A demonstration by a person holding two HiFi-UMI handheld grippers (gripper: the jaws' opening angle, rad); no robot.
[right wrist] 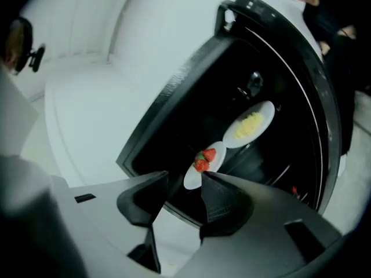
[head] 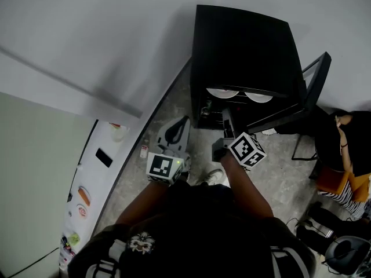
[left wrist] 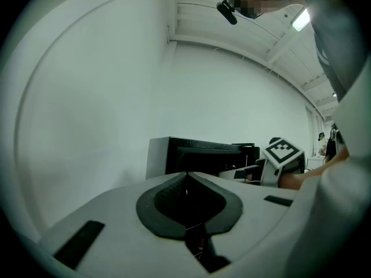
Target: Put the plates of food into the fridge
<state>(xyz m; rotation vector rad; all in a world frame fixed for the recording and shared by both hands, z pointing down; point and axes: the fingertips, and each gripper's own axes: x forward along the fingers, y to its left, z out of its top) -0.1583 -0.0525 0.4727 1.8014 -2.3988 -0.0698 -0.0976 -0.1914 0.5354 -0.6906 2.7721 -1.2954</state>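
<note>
The black fridge stands open ahead of me on the floor, also seen in the right gripper view as the fridge. Two white plates lie side by side on its shelf. One plate carries strawberries and appears in the head view as the left plate; the other holds yellow food and is the right plate. My right gripper is open just in front of the strawberry plate, nothing between its jaws; in the head view the right gripper is at the fridge opening. My left gripper hangs left of the fridge, its jaws shut and empty.
The fridge door swings out to the right. A white counter along the left wall carries a phone and small food items. A seated person and bags are at the far right.
</note>
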